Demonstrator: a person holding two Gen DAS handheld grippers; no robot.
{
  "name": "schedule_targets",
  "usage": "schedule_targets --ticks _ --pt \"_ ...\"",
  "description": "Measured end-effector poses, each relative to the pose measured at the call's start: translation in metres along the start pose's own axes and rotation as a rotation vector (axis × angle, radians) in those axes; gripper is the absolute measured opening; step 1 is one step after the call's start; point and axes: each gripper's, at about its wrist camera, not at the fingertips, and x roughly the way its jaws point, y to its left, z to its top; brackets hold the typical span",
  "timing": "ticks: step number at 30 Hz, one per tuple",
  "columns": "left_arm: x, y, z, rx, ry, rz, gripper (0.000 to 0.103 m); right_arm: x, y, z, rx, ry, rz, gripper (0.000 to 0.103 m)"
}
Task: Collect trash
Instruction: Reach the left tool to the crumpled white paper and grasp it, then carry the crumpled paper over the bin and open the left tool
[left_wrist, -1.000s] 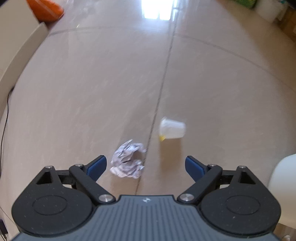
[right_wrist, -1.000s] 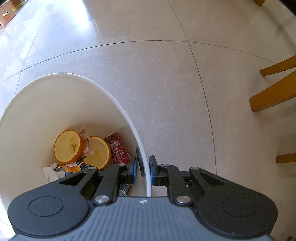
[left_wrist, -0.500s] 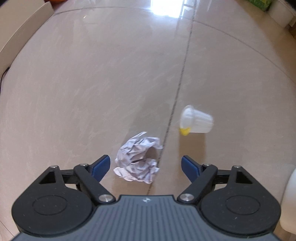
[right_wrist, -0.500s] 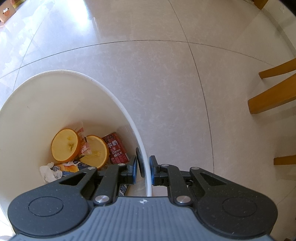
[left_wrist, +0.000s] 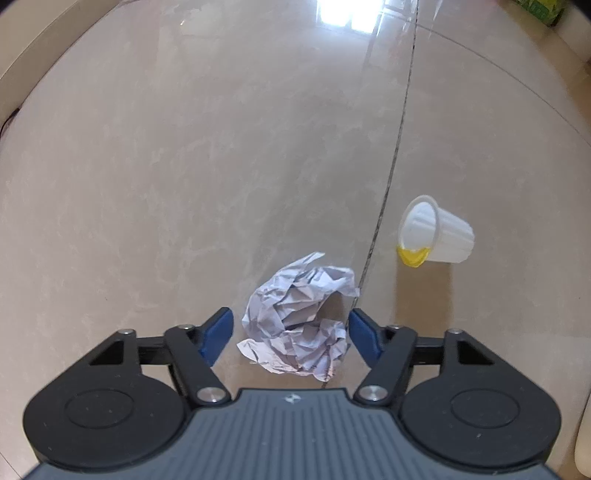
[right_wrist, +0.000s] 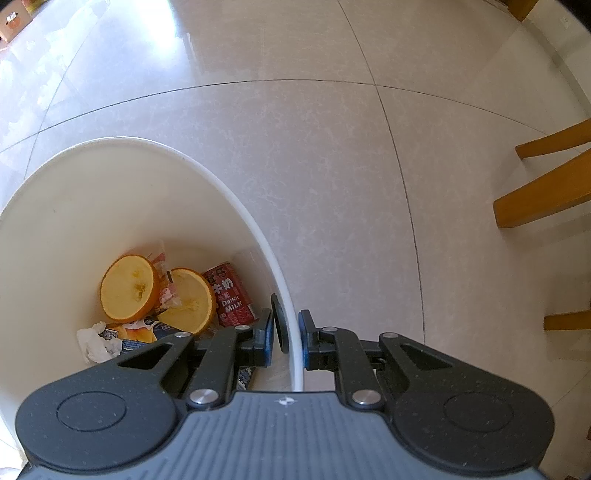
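A crumpled white paper ball (left_wrist: 295, 317) lies on the tiled floor in the left wrist view, between the blue fingertips of my open left gripper (left_wrist: 290, 334), which do not touch it. A white plastic cup (left_wrist: 436, 232) lies on its side to the right, with yellow liquid (left_wrist: 413, 255) pooled at its mouth. In the right wrist view my right gripper (right_wrist: 287, 334) is shut on the rim of a white trash bin (right_wrist: 236, 206). Inside the bin are two orange halves (right_wrist: 129, 288), a red milk can (right_wrist: 231, 299), wrappers and a tissue (right_wrist: 96, 341).
Wooden chair legs (right_wrist: 543, 195) stand on the floor at the right of the right wrist view. A pale baseboard or furniture edge (left_wrist: 33, 40) runs along the upper left of the left wrist view. A green box (left_wrist: 543, 9) sits far back right.
My left gripper has come down and forward over the paper ball, which now sits between its open fingers; the cup has shifted right in view. The right gripper keeps its hold on the bin rim.
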Motion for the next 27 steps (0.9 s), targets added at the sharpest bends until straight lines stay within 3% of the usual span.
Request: schedule_targets --ticks 7,9,20,27 --pt "0.009 -0.005 -0.006 0.042 0.008 0.016 0.054 0.002 0.002 0.0 -0.003 0.002 -0.008 0.017" --pt "0.007 -0.005 -0.006 0.045 0.004 0.016 0.046 0.002 0.002 0.0 -0.004 0.001 -0.008 0.017" --pt "-0.015 -0.02 -0.001 0.101 -0.006 0.028 0.043 0.002 0.002 0.0 -0.005 0.003 -0.009 0.017" --pt "-0.057 -0.047 -0.005 0.191 -0.023 0.014 0.043 0.004 0.001 0.003 0.006 0.015 -0.009 0.017"
